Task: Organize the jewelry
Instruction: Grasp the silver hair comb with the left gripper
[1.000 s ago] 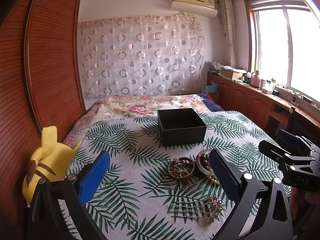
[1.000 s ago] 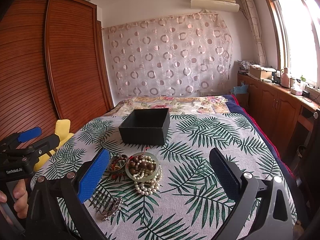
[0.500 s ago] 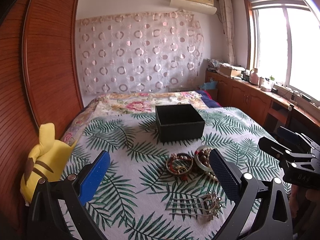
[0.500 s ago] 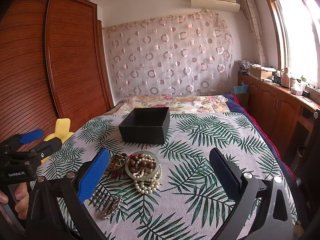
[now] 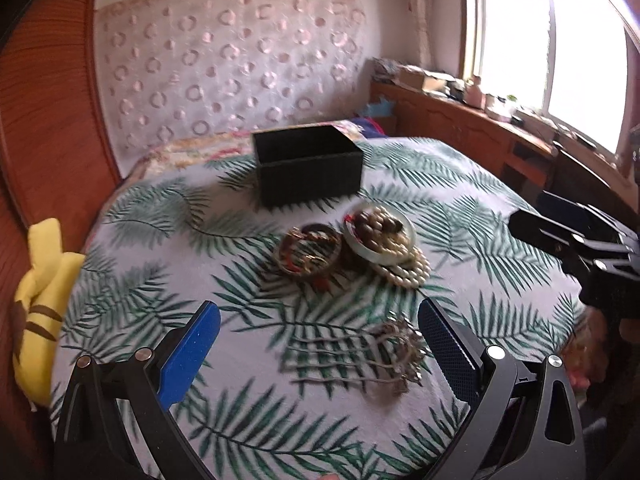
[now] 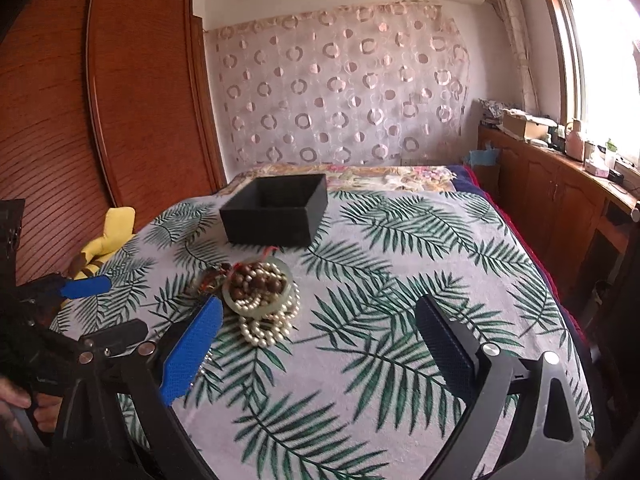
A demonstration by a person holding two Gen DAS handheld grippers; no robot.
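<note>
My left tool [image 5: 318,344] hangs with its jaws spread wide over the palm-leaf bedspread [image 5: 460,184], holding nothing; the metal hair comb [image 5: 360,354] lies between its fingers, its ornate end just beside the dark right pad, though I cannot tell whether they touch. Farther out sit the cluster of bangles [image 5: 308,248] and, touching it on the right, the pale green ring dish [image 5: 378,234] heaped with brown and cream beads, resting on a coil of pearls [image 5: 404,270]. The open black box [image 5: 308,168] stands beyond them, apart. A yellow plush toy [image 5: 34,300] lies at the bed's left edge against the wooden wardrobe [image 6: 120,100].

My right tool [image 6: 316,334] is likewise wide and holds nothing; its blue pad partly covers the bangles and the comb from that side. This view is motion-blurred on the left, so bead detail is hard to make out. No writing is readable.
</note>
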